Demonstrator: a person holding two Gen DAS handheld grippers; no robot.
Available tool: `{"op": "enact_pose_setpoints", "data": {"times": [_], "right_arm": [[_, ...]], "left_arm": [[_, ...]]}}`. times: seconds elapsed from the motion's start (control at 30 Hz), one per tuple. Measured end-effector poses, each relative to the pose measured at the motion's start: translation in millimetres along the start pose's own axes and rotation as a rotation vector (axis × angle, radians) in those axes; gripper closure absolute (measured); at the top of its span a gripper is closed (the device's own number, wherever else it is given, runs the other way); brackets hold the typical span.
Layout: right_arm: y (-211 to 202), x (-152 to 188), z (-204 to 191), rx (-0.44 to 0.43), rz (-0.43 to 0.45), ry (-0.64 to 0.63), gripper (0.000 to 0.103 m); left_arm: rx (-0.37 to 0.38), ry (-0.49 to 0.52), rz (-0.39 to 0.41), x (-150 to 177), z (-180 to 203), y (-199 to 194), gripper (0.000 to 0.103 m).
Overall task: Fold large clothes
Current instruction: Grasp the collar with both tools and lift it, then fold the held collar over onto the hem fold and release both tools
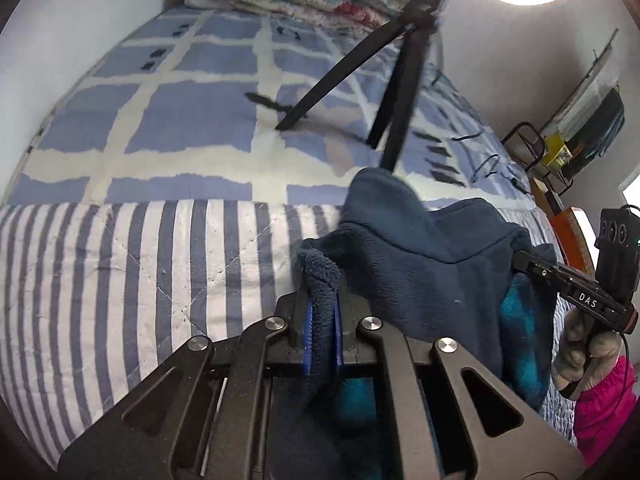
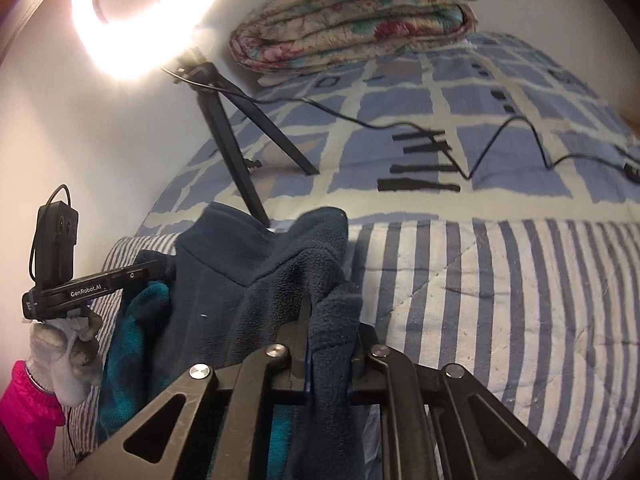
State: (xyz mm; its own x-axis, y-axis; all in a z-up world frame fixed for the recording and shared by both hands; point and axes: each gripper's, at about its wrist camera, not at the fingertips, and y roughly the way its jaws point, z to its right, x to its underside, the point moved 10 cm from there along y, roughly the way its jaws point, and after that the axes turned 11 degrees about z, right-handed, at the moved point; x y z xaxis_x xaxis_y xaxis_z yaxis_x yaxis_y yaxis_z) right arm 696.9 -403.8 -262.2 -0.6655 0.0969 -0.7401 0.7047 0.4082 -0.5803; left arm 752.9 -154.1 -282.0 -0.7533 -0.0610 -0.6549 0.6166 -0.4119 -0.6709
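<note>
Item: dark navy fleece garment (image 1: 420, 248) with a teal patterned lining, bunched and lifted off the bed between the two claws. One thick rolled edge of it was pinched between the blue pads of the left gripper (image 1: 322, 320), jaws nearly together on the cloth. Another fold was clamped the same way in the right gripper (image 2: 328, 344), jaws narrow and gripping fleece. In the left wrist view, the right gripper stood at the garment's far right side, carried by a grey-gloved hand (image 1: 580, 344) with a pink sleeve.

Support: blue-and-white striped quilted bedspread (image 1: 120, 280), lying below and to the left of the left gripper, wide and bare. The same stripes ran bare to the right of the right gripper.

Beyond the claws: blue-and-cream checked blanket (image 1: 192, 120); a black tripod (image 1: 396, 92) stood on it just behind the garment, bearing a glowing ring light (image 2: 152, 28). A black cable (image 2: 460, 140) trailed across the checks. A folded floral quilt (image 2: 360, 24) lay farthest off, against the white wall (image 2: 80, 140).
</note>
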Motion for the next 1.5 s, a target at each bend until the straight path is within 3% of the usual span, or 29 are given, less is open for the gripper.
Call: {"op": "enact_pose_setpoints", "data": {"times": [0.47,0.7,0.87,1.07,1.33,1.5], "right_arm": [[-92,-16,-67,-0.052,0.095,-0.119,0.096],[-165,3,-104,-0.111,0.105,-0.171,0.096],[-208,39,-122,-0.124,0.067,-0.212,0.096],[-248,97,-133,-0.129,0.023,-0.244,0.096],[-270,182,-133,-0.142,-0.038,-0.201,0.096],[-269,222,-130,-0.117,-0.068,-0.183,0.096]], "left_arm": [[0.016,0.028,0.125,-11,39,-99,0.098],[0.052,0.041,0.168,14,75,-175,0.098],[0.08,0.033,0.169,47,103,-217,0.098],[0.107,0.02,0.162,110,115,-259,0.098],[0.109,-0.045,0.055,210,107,-264,0.098],[0.059,-0.008,0.014,250,103,-265,0.098]]}}
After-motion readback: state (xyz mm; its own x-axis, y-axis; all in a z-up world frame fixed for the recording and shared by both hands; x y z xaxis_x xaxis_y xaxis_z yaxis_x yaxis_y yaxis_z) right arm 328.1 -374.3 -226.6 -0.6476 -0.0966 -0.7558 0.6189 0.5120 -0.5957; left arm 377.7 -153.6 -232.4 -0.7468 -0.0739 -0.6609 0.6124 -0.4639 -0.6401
